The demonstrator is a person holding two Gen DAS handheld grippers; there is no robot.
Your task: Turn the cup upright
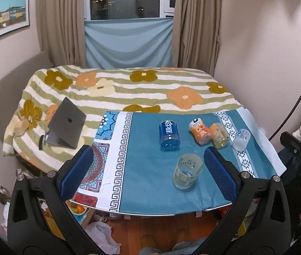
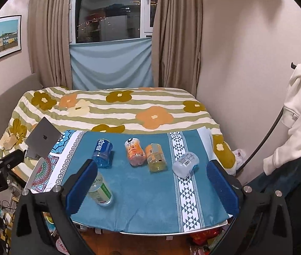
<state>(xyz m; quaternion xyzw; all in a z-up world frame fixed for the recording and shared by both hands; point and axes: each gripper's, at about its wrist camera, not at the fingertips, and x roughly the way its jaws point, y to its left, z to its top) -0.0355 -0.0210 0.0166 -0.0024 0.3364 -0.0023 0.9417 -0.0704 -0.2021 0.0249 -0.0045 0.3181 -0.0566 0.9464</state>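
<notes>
Nearest the table's front edge [image 1: 171,211], between the wide-spread fingers of the left gripper [image 1: 149,171]: clear cup [image 1: 187,171], lying on its side on the blue cloth [image 1: 146,182], gripped by nothing. Likely light, rigid, slick-walled and apt to roll; best pinched across the mid-wall, squarely, then tipped up. Right gripper [image 2: 152,188] equally spread, empty, above the cloth. Farther back, a row of toppled bottles: blue [image 1: 169,136], orange [image 1: 200,131], yellow [image 1: 219,135], clear [image 1: 241,139]. Beyond, flowered bedspread [image 1: 129,89].

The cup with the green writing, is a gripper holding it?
No. The cup lies on its side on the blue cloth, untouched. The left gripper and right gripper are both open, holding nothing.
</notes>
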